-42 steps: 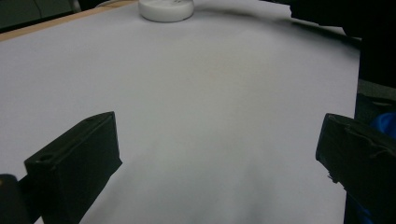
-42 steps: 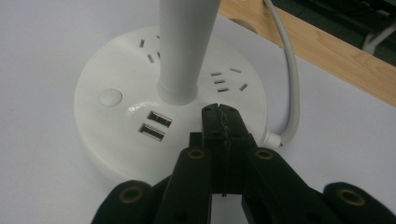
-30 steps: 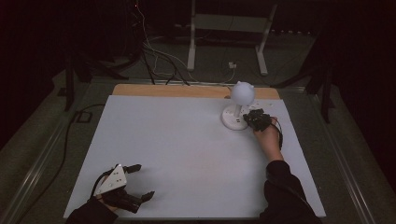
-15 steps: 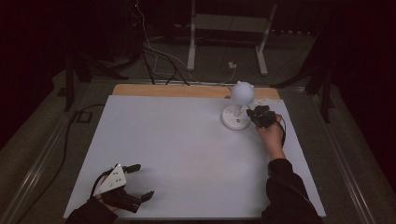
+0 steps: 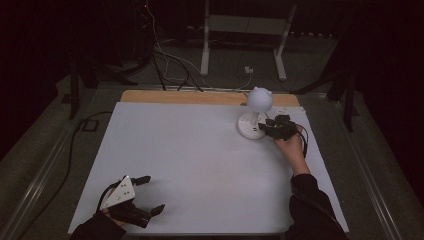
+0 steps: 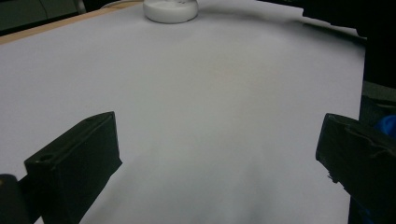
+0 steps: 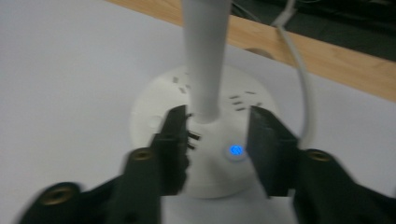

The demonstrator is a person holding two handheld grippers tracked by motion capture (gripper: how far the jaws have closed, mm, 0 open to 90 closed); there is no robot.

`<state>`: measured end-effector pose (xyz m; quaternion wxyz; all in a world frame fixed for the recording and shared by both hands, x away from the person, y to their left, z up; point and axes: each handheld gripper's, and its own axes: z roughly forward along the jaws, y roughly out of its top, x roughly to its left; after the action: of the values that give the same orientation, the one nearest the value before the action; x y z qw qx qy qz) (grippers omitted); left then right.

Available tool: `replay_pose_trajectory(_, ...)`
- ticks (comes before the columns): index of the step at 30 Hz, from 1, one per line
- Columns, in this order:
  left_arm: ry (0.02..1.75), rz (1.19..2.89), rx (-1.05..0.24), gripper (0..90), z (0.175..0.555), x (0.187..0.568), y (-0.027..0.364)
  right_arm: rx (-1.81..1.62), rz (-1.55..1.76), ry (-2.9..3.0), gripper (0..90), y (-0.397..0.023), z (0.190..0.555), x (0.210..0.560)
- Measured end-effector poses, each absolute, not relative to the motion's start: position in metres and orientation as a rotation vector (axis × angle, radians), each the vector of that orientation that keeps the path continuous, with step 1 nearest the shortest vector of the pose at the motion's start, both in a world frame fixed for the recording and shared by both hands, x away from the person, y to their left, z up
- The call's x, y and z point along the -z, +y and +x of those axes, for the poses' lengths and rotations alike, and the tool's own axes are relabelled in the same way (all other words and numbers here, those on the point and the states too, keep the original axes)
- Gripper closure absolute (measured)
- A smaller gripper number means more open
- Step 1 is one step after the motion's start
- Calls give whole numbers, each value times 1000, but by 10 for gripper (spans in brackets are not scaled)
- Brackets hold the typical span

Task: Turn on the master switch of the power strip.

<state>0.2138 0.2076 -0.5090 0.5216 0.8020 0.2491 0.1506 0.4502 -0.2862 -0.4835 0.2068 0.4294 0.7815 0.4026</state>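
A white desk lamp with a ball head [image 5: 259,99] stands on a round base [image 5: 248,131] at the table's far right. My right gripper [image 5: 265,129] is at that base, coming in from the right. In the right gripper view its jaws stand open [image 7: 217,135] just over the base [image 7: 154,109], on either side of the foot of the stem [image 7: 205,56], with a lit blue button [image 7: 236,150] between them. My left gripper [image 5: 154,193] rests open at the near left corner, nothing between its jaws [image 6: 219,144]; the lamp base [image 6: 170,8] lies far ahead of it.
A white sheet [image 5: 190,160] covers the table, with a wooden strip [image 5: 190,97] along the far edge. The lamp's white cable [image 7: 303,93] runs off behind the base. Cables and a stand [image 5: 240,45] sit on the dark floor beyond.
My right gripper has shifted only slightly beside the lamp base. The left gripper has stayed put.
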Motion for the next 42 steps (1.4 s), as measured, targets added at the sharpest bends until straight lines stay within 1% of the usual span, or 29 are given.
replay_pose_trajectory(2, 597, 1918, -363, 2, 214, 509, 208, -1146, 1198, 2180, 403, -286, 449, 482)
replay_pose_trajectory(4, 599, 1917, -362, 2, 214, 509, 208, -1152, 1192, 2185, 339, -285, 448, 480)
replay_pose_trajectory(6, 598, 1918, -361, 2, 214, 509, 208, -1156, 1196, 2184, 238, -284, 447, 478)
replay_pose_trajectory(8, 598, 1918, -363, 2, 214, 509, 208, -1163, 1208, 2197, 171, -283, 447, 477)
replay_pose_trajectory(10, 599, 1919, -362, 2, 214, 509, 208, -1164, 1224, 2204, 134, -282, 447, 477)
replay_pose_trajectory(13, 599, 1919, -362, 2, 214, 509, 208, -1141, 1248, 2222, 22, -280, 448, 478)
replay_pose_trajectory(14, 599, 1919, -363, 2, 214, 509, 208, -1135, 1252, 2238, 0, -279, 448, 478)
replay_pose_trajectory(18, 600, 1918, -362, 2, 214, 509, 208, -1151, 1243, 2261, 0, -277, 445, 479)
replay_pose_trajectory(22, 602, 1918, -361, 2, 214, 509, 208, -1093, 1244, 2261, 0, -272, 442, 480)
replay_pose_trajectory(30, 602, 1920, -369, 2, 214, 509, 208, -1084, 1247, 2242, 0, -270, 430, 473)
replay_pose_trajectory(42, 601, 1919, -368, 2, 213, 508, 208, -1089, 1295, 2213, 0, -275, 404, 473)
